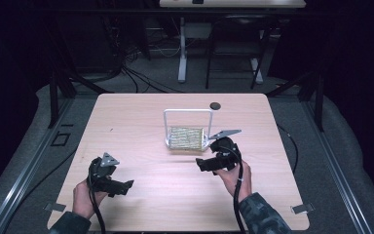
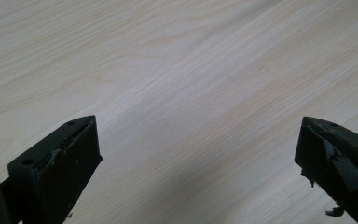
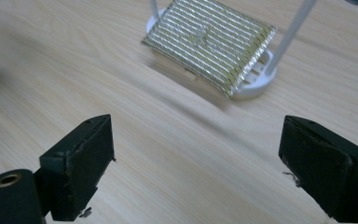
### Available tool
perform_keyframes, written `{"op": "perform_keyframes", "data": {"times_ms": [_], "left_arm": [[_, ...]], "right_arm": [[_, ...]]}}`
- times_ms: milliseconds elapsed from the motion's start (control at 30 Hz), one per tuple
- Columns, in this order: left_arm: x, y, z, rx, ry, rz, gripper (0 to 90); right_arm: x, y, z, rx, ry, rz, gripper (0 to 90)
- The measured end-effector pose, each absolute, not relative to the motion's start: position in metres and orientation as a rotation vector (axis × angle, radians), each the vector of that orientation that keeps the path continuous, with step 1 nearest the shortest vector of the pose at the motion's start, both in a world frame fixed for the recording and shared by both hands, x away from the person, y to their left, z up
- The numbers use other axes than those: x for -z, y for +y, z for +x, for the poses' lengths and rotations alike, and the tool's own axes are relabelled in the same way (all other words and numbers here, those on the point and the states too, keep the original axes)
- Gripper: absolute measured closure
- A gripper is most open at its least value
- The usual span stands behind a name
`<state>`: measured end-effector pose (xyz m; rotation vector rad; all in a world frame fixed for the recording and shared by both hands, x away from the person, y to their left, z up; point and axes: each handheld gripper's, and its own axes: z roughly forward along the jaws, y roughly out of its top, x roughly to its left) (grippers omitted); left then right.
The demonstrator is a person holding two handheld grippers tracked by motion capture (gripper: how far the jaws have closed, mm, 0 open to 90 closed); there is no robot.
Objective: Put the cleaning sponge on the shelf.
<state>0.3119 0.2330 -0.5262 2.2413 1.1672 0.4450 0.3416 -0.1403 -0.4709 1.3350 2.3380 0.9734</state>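
A shiny silver-gold striped pouch (image 1: 186, 138) lies on a white rack (image 1: 168, 127) with an upright hoop handle, near the middle of the wooden table (image 1: 141, 117). In the right gripper view the pouch (image 3: 209, 42) rests tilted on the rack's base (image 3: 258, 84), beyond the jaws. My right gripper (image 1: 199, 164) hovers just in front and right of the rack, open, nothing between its jaws (image 3: 196, 163). My left gripper (image 1: 128, 185) sits low at the front left, open over bare wood (image 2: 198, 158).
A small dark round disc (image 1: 215, 105) lies on the table behind the rack. Dark floor with cables and another desk's legs (image 1: 182, 48) lie past the far edge. Bare wood stretches between the two grippers.
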Motion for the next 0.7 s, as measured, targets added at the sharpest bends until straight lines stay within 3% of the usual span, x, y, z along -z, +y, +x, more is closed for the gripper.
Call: {"op": "perform_keyframes", "data": {"times_ms": [700], "left_arm": [[0.528,0.233,0.312,-0.445,1.179,2.247,0.0]], "right_arm": [[0.504,-0.24,0.294,-0.87,2.292,1.464,4.0]]}}
